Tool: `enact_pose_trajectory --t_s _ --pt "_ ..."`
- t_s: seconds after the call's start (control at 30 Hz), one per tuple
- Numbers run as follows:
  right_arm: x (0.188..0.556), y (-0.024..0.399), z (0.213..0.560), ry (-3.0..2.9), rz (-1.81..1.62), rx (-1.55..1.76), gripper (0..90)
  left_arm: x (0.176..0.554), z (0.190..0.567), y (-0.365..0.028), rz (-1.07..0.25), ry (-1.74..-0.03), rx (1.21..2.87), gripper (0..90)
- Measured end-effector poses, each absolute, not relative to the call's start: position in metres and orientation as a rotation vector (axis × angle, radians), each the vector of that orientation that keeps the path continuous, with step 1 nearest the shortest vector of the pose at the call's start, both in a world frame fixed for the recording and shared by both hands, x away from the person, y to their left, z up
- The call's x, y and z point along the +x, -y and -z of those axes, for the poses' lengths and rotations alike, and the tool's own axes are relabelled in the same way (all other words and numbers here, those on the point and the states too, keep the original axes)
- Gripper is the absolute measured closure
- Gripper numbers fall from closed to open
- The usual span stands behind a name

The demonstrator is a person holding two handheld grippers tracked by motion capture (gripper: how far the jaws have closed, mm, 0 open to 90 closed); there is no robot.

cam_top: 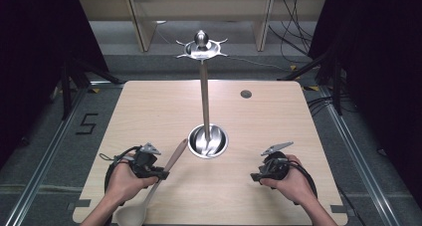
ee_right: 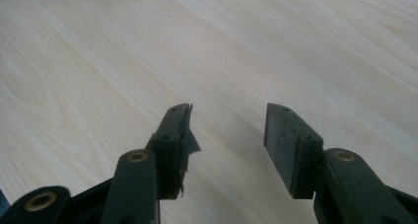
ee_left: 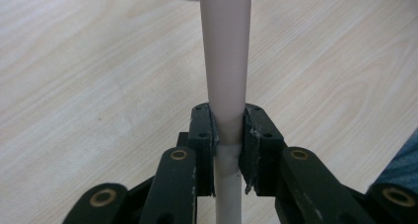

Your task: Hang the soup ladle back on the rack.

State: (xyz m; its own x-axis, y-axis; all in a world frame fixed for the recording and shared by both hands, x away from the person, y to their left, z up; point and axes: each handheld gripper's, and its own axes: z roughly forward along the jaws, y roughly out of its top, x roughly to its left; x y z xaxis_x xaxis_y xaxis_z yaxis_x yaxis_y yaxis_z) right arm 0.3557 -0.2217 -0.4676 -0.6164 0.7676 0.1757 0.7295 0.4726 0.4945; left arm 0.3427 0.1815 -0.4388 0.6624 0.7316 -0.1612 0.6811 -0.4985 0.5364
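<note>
- spoon [cam_top: 149, 193] handle runs lengthwise from its bowl at the near edge of the counter [cam_top: 278, 121] up and away toward the base of the metal stand [cam_top: 208, 140]; that long axis points almost straight at the stand's dish-shaped foot.
- left fingers [ee_left: 228, 135] are closed on the handle partway along, one pad on each side, so the handle passes straight up between them in the left gripper view.
- left gripper [cam_top: 160, 176] is the nearer one to the spoon by far; it sits on the left of the counter, just beside the stand's foot.
- spoon bowl hangs back toward the person, past the left hand [cam_top: 124, 181], while the handle tip lies close to the rim of the foot, whether touching i cannot tell.
- right gripper [cam_top: 255, 176] rests well apart on the right side, its fingers [ee_right: 281, 135] spread wide with nothing between them, bare counter beneath.
- stand's hooks at the top ring [cam_top: 201, 49] lie high above and beyond the handle tip, so hanging the spoon would likely call for lifting along that same axis.
</note>
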Motion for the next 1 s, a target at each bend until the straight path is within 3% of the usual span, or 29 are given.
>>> enact_pose_trajectory --t_s 0.5,1.0 --pt "0.354 0.223 0.468 -2.603 -0.863 1.316 53.1 0.321 0.429 -0.215 -0.291 -0.968 2.066 75.2" --pt "0.354 0.224 0.468 -2.581 -0.896 1.308 53.1 0.314 0.42 -0.221 -0.408 -0.843 1.87 75.4"
